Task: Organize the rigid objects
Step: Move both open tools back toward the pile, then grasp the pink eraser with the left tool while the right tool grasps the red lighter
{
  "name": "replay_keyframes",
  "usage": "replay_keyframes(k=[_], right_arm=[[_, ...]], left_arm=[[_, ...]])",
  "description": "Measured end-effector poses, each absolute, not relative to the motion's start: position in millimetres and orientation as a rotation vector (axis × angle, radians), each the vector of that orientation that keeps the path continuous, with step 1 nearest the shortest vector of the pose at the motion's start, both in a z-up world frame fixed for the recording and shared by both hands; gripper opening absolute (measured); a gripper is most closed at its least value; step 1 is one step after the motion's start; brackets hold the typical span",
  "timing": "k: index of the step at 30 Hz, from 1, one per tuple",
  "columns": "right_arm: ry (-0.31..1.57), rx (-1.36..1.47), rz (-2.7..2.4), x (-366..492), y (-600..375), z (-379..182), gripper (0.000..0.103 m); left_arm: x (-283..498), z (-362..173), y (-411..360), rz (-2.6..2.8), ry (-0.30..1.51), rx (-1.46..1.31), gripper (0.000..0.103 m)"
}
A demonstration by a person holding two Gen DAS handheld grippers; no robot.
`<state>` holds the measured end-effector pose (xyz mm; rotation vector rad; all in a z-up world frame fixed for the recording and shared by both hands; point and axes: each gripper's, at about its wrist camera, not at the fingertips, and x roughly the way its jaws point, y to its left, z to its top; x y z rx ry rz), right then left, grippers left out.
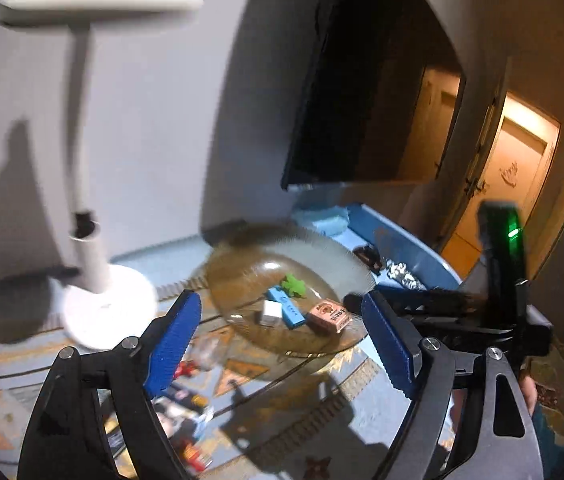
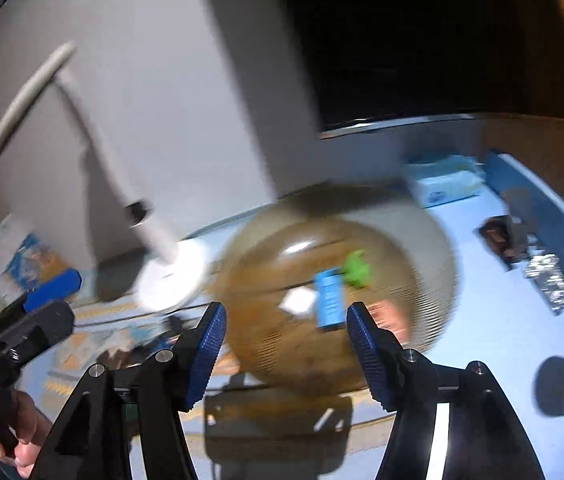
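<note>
Left wrist: plate (image 1: 242,264) lies beyond empty, parted left tongs (image 1: 282,344).

Glass-topped table (image 1: 313,412), brown glass plate (image 1: 242,276), white lamp base (image 1: 110,304), tissue box (image 2: 445,184), foil packet (image 2: 549,280)

plate (image 1: 313,248): ribbed glossy glass | lamp (image 1: 94,264): smooth white plastic

Both wrist views look forward and downward, close over the table's near edge. They share the glass plate (image 1: 242,264) (image 2: 421,248), lamp (image 1: 94,272) (image 2: 162,240) and back wall.
</note>
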<state>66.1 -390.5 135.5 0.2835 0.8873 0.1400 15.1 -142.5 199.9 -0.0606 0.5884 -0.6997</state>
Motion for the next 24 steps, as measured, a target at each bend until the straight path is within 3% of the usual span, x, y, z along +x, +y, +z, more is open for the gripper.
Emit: replay_keyframes(k=[6, 10, 18, 24], right_arm=[[0.891, 0.202, 0.283, 40.7, -310.6, 141.4, 0.064], [0.880, 0.127, 0.323, 19.7, -267.0, 119.4, 0.072], [0.919, 0.056, 0.358, 10.0, -231.1, 53.5, 0.073], [0.993, 0.110, 0.347, 14.1, -237.8, 20.7, 0.073]], left_arm=[[-31.6, 208.2, -48.0, -0.525, 0.493, -0.118, 0.085], [-41.5, 172.0, -1.2, -0.351, 0.527, -0.125, 0.085], [-30.4, 69.1, 52.1, -0.163, 0.699, -0.150, 0.085], [-28.7, 40.9, 45.7, -0.153, 0.749, -0.122, 0.085]])
